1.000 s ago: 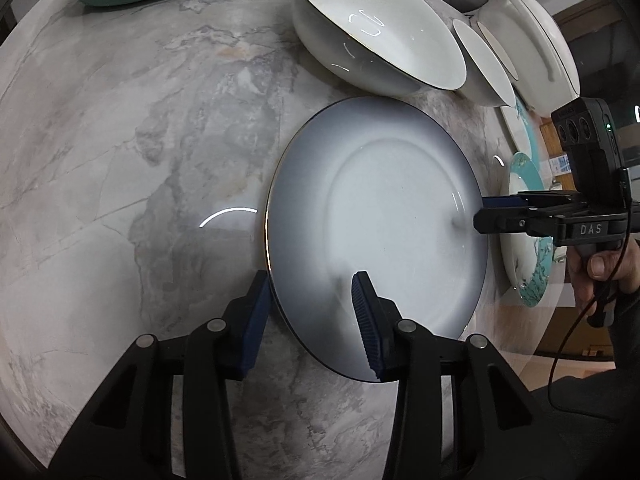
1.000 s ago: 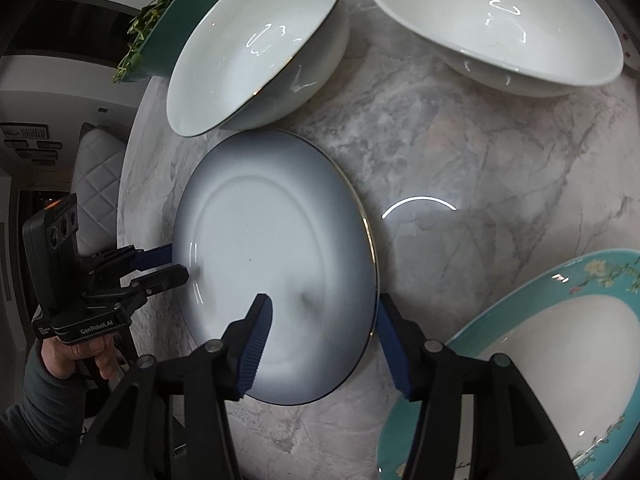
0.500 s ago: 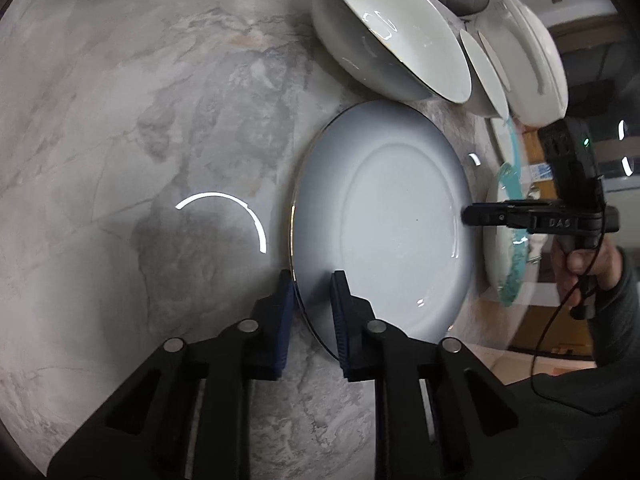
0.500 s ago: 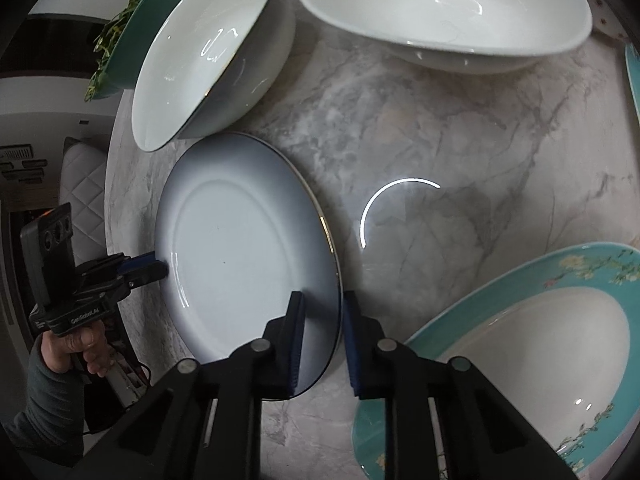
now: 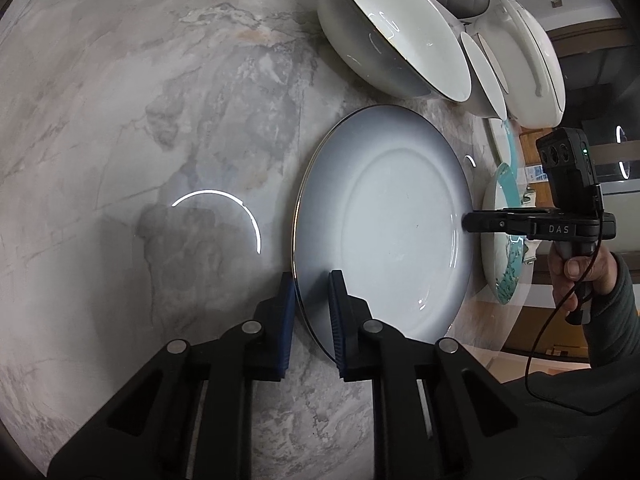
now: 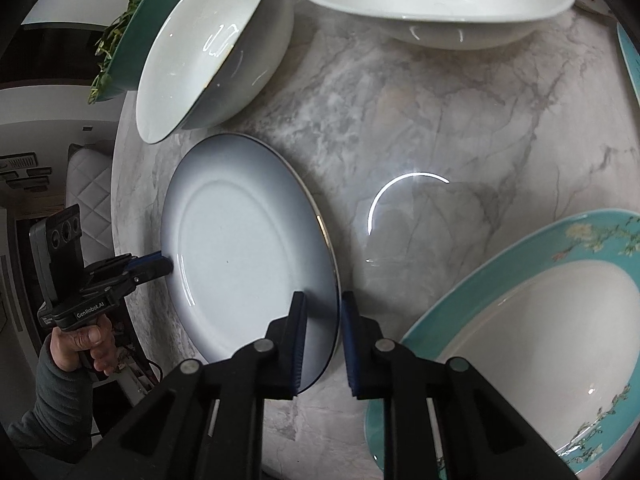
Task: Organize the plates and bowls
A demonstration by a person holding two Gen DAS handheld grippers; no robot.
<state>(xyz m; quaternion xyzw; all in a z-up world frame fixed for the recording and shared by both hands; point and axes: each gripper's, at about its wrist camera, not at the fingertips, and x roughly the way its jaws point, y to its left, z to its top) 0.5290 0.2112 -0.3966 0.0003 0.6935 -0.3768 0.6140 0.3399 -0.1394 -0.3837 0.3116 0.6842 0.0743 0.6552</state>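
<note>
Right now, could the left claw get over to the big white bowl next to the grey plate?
Probably not yet. The left claw is shut on the grey plate's rim, and the right claw clamps the opposite rim. The big white bowl sits just beyond, path otherwise clear.

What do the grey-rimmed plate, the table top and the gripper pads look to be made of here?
Plate: apparently glazed ceramic, glossy, given its sharp highlights and thin metallic-looking edge line.
Table top: polished marble or a marble-look slab; grey veining and a mirrored ring light, so real stone is uncertain.
Pads: blue, matte, probably rubber or soft plastic; exact material unclear.
</note>
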